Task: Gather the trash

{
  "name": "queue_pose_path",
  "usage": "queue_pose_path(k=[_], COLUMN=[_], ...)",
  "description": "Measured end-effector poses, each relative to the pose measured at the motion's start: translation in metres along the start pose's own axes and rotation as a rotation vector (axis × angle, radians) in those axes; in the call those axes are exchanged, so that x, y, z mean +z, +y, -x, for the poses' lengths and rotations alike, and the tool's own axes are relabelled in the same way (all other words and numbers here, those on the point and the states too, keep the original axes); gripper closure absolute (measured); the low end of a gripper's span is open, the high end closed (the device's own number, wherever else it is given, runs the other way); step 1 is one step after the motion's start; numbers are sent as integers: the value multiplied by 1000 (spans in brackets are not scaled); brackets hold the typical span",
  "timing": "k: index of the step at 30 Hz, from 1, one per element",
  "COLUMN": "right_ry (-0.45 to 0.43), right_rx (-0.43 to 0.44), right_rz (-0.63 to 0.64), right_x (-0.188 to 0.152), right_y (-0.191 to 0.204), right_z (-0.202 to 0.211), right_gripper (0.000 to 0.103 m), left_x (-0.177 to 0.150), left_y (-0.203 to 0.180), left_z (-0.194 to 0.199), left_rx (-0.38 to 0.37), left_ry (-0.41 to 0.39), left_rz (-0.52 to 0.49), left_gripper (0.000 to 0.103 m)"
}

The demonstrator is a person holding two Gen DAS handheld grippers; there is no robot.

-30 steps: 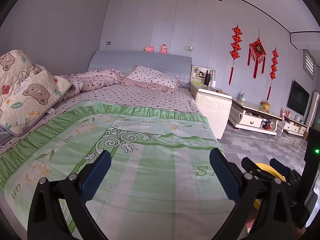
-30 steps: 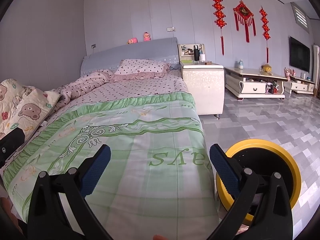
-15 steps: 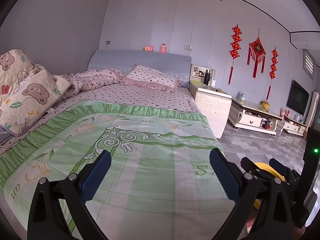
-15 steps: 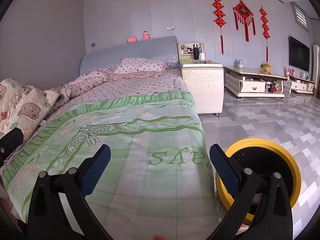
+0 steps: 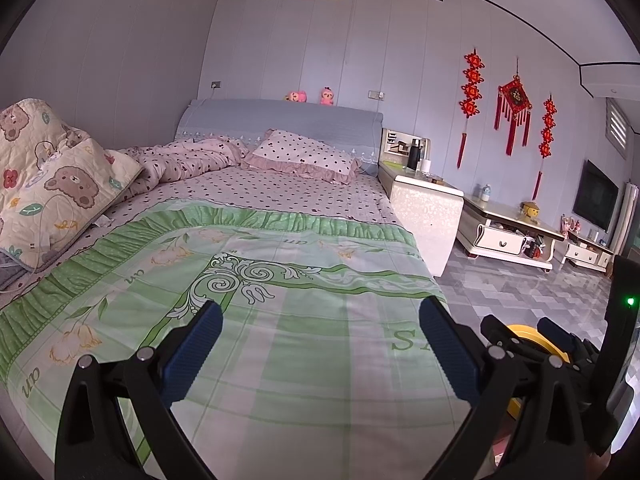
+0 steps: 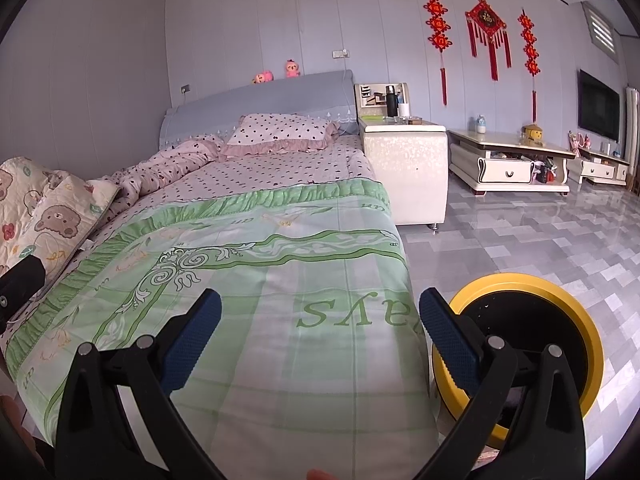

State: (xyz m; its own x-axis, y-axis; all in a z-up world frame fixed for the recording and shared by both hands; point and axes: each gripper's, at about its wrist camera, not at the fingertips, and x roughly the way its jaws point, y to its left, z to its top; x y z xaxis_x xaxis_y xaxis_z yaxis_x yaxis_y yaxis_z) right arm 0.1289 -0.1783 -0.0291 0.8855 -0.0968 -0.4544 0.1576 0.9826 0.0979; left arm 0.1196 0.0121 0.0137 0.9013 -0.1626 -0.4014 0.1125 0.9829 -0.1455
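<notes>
My left tongs hang above the foot of the bed, jaws spread wide with nothing between the blue pads. My right tongs hang over the same end of the bed, nearer its right edge, likewise wide and empty.

Just off the bed's right side, on the grey tiled floor, stands the bin: a round yellow rim around a black inside, partly hidden by my right tongs' outer finger. In the left view only a sliver of the bin shows past the right tongs. I cannot tell what lies inside it.

The green quilt covers the near half of the bed; no trash shows on it. At the bed's left edge lies a bear blanket. Farther up the bed, a dotted pillow leans at the headboard, which carries two pink toys.

Right of the headboard stands a white nightstand, then a low cabinet. Red ornaments hang on the far wall above it.
</notes>
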Motion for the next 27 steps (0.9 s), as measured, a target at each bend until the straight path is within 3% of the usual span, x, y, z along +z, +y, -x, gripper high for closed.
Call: queue_pose_path(k=[27], right_ry=[14], right_rx=[1], right_rz=[-2], right_x=[-2], right_y=[0], right_z=[-3], right_gripper=[8], left_x=[-2], left_y=[5], left_z=[-3], left_rx=[7], left_ry=[8], left_rz=[5], left_gripper=[8])
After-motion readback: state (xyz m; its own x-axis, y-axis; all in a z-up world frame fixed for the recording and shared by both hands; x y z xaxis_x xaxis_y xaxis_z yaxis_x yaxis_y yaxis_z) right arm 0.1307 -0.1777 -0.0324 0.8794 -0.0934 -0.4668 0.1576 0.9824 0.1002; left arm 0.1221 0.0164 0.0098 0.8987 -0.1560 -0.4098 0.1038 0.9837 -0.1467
